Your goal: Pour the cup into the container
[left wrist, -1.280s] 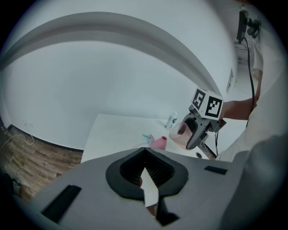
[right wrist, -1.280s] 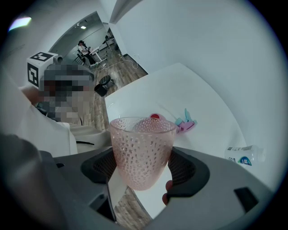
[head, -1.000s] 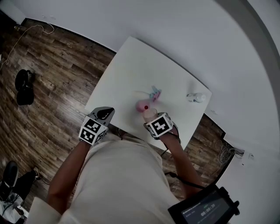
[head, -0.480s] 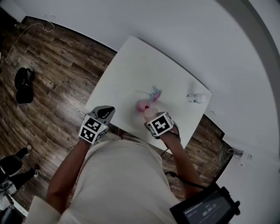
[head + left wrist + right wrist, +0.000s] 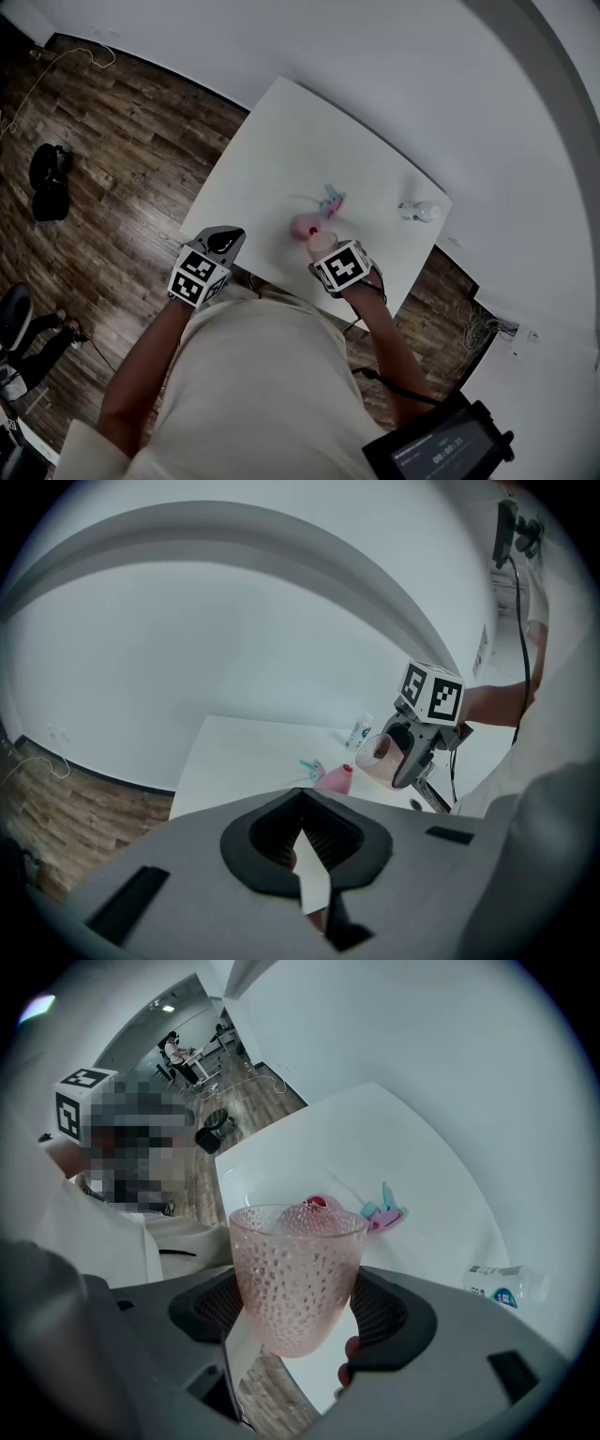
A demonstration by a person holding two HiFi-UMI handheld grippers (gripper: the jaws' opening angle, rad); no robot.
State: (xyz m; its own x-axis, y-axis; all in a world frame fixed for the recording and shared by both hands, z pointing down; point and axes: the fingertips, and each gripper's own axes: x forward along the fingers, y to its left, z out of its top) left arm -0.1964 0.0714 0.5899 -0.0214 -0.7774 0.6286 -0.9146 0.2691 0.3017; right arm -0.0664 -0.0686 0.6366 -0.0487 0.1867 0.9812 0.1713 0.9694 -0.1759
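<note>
Right tongs [image 5: 329, 255] hold the cup [image 5: 320, 243] just beside the pink container [image 5: 303, 226] on the white table [image 5: 281, 141]

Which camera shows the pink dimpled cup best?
The right gripper view: the pink cup fills the centre, clamped between the jaws, its dimpled wall and rim clear. The left gripper view shows it small and far off; the head view shows only a sliver beside the marker cube.

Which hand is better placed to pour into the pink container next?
Right: the right tongs hold the pink cup beside the container; the left tongs are shut and empty, farther away.
</note>
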